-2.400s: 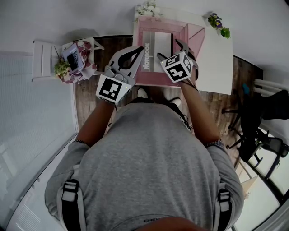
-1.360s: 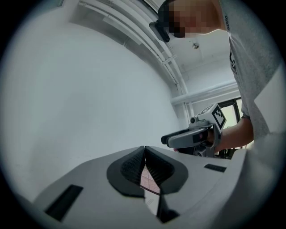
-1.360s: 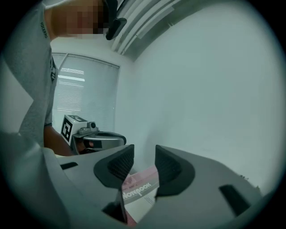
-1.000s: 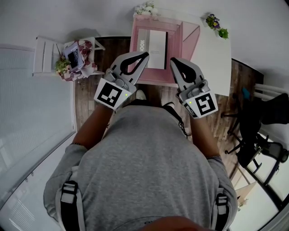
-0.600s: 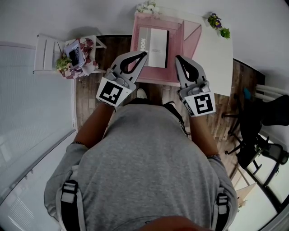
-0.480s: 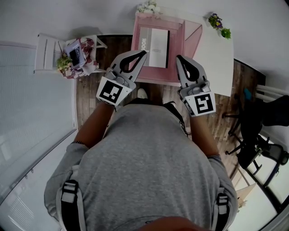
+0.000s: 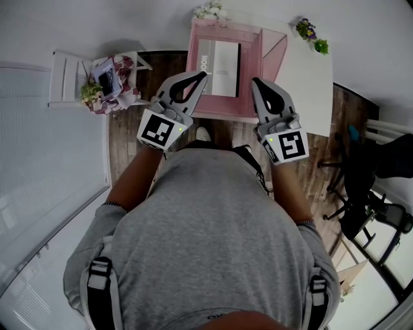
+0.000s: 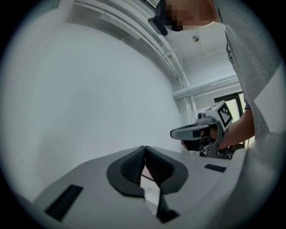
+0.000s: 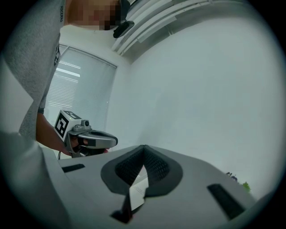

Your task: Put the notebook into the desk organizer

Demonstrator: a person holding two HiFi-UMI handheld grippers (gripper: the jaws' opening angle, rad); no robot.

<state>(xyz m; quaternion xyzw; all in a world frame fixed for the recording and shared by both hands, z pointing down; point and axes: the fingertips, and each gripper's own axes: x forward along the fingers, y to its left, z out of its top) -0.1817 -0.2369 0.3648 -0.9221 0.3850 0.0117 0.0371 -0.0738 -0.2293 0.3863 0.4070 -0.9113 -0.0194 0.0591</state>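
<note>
1. Left gripper (image 7: 199,76) and right gripper (image 7: 256,82): jaws closed, holding nothing.
2. Notebook (image 7: 219,58) lies flat inside the pink desk organizer (image 7: 274,48), at 12 o'clock of both.
3. Judged light, flat, fairly stiff; pinch an edge.

The white desk (image 7: 308,84) stands against the far wall. A pink desk organizer (image 7: 250,71) sits on its left part, reaching from the far edge almost to the near edge. A small bunch of white flowers (image 7: 210,11) lies at the far left corner. A sprig with purple blooms and green leaves (image 7: 312,33) lies at the far right corner.
</note>
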